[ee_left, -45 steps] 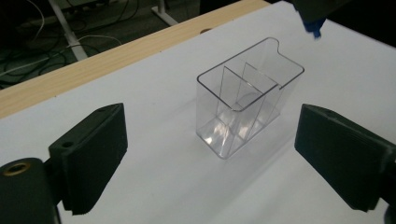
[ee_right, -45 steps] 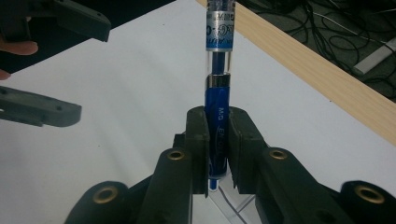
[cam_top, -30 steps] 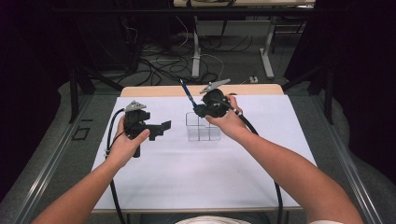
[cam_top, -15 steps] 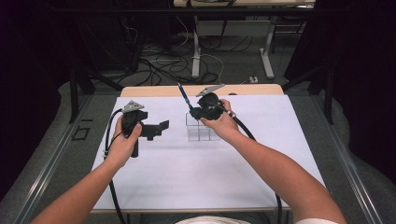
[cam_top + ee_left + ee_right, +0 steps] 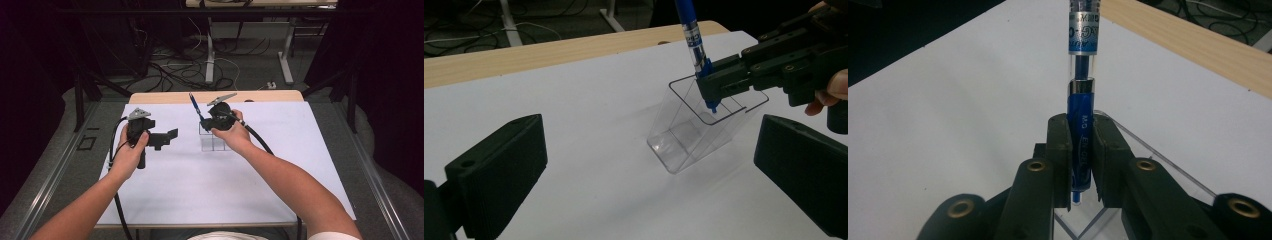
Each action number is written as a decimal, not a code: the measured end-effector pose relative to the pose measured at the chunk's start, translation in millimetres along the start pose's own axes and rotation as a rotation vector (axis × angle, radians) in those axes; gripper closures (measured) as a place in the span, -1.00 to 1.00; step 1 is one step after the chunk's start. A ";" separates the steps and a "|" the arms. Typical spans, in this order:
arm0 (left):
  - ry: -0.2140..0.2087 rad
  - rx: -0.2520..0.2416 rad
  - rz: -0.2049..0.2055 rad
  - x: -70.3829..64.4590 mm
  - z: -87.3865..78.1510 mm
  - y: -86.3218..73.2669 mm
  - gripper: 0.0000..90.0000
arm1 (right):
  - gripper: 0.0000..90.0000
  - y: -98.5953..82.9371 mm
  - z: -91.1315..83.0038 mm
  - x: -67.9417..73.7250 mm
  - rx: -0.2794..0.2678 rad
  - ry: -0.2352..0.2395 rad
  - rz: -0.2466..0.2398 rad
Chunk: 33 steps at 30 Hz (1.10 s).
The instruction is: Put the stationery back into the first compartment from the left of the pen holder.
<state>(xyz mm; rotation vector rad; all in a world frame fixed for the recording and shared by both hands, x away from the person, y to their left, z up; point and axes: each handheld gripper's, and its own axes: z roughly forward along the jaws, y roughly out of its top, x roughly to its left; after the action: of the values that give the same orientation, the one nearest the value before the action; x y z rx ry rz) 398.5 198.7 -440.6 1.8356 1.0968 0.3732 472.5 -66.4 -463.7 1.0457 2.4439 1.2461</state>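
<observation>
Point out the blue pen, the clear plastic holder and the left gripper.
blue pen (image 5: pixel 1082 100): right gripper view, on its barrel above the jaws.
clear plastic holder (image 5: pixel 684 145): left gripper view, on its front wall.
left gripper (image 5: pixel 171 135): high view, between its open jaws.

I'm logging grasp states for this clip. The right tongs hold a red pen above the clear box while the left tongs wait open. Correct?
Not quite: the pen is blue, not red, as the right gripper view shows. The rest holds: the right tongs clamp it above the clear box, and the left tongs wait open.
</observation>
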 end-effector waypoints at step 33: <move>0.010 0.015 -0.019 1.2 4.1 -3.6 -0.98 | -0.23 -9.7 -45.9 -3.3 0.060 -0.046 0.034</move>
<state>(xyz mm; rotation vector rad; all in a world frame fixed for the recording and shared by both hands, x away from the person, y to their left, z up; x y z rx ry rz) 399.9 198.0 -445.9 1.8369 1.1254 0.3641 448.5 -101.2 -443.0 1.1229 2.4523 1.1518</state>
